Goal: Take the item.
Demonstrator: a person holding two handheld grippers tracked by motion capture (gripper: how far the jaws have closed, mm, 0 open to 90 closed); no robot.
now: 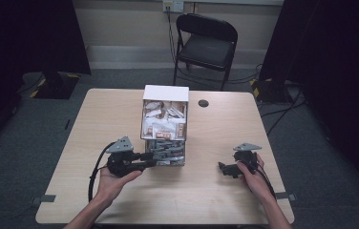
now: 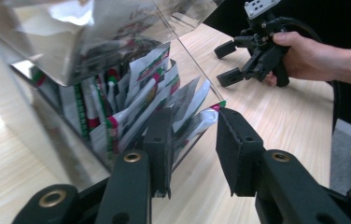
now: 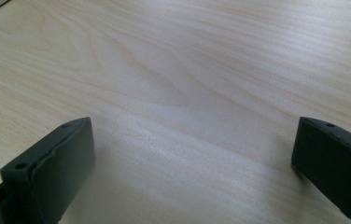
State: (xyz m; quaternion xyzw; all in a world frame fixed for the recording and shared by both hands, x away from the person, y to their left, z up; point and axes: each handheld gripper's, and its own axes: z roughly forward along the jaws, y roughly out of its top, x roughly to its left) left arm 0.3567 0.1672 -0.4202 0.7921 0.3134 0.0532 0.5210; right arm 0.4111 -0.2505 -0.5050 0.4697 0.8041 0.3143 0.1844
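Left gripper (image 2: 194, 140), jaws parted around a white sachet (image 2: 201, 122) in the clear two-tier acrylic box (image 1: 164, 125); close squarely before withdrawing; right gripper (image 1: 229, 168), jaws wide, empty.

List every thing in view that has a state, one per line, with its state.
Left hand-held gripper: open, jaws at the lower sachets.
Right hand-held gripper: open, nothing between its jaws, over bare table.
Clear two-tier box: upright, both tiers stocked with sachets.
Sachets in lower tier: standing on end, packed together.
Folding chair: unfolded, unoccupied.
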